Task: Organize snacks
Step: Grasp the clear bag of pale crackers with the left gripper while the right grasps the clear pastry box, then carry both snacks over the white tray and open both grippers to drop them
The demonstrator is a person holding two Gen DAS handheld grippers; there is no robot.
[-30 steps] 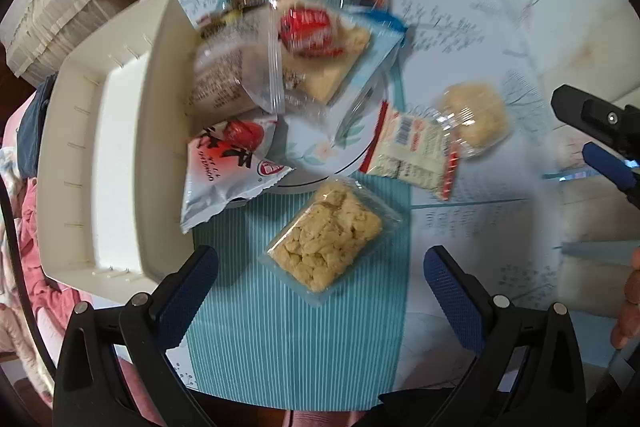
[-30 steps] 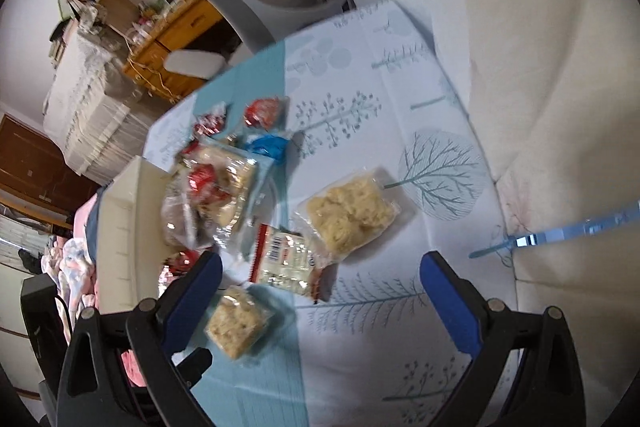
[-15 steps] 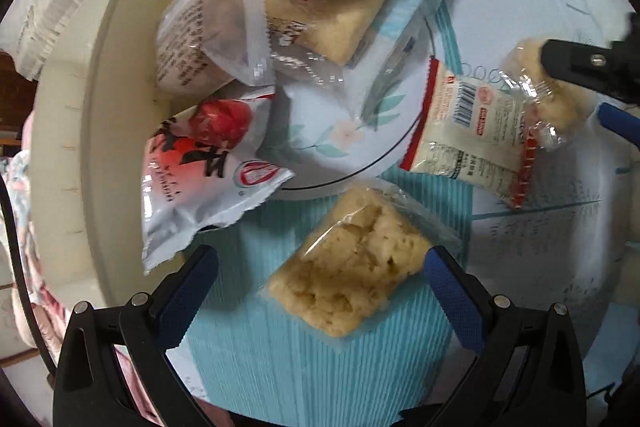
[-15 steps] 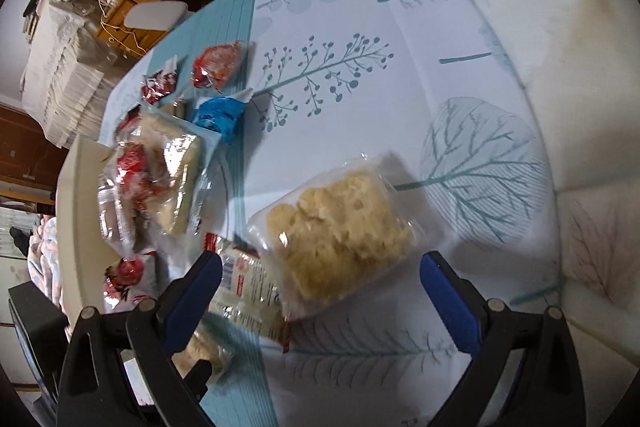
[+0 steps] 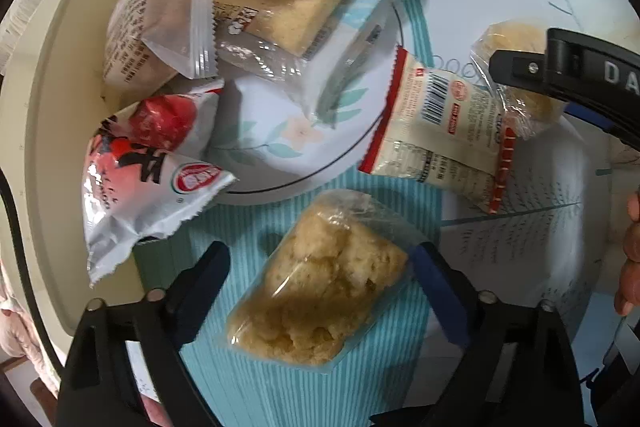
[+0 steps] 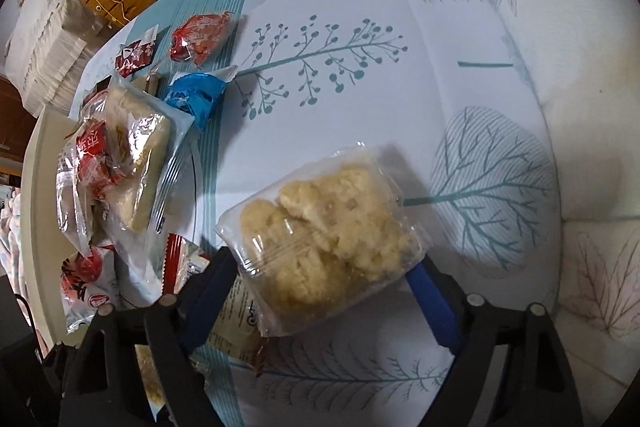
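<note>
My left gripper is open and straddles a clear pack of yellow crumbly cake lying on the striped teal cloth. My right gripper is open around a second clear pack of the same cake on the white tree-print cloth; that pack and the right gripper's black finger show at the right of the left wrist view. A round plate holds several wrapped snacks. A cream tray stands left of it.
A red-edged cracker pack lies between the two cake packs. A white and red bag hangs over the plate's edge. Small red and blue wrapped sweets lie beyond the plate. A chair and wooden furniture stand behind the table.
Both grippers have moved forward and down. Each cake pack now sits between its gripper's open fingers, much larger in view than a second ago.
</note>
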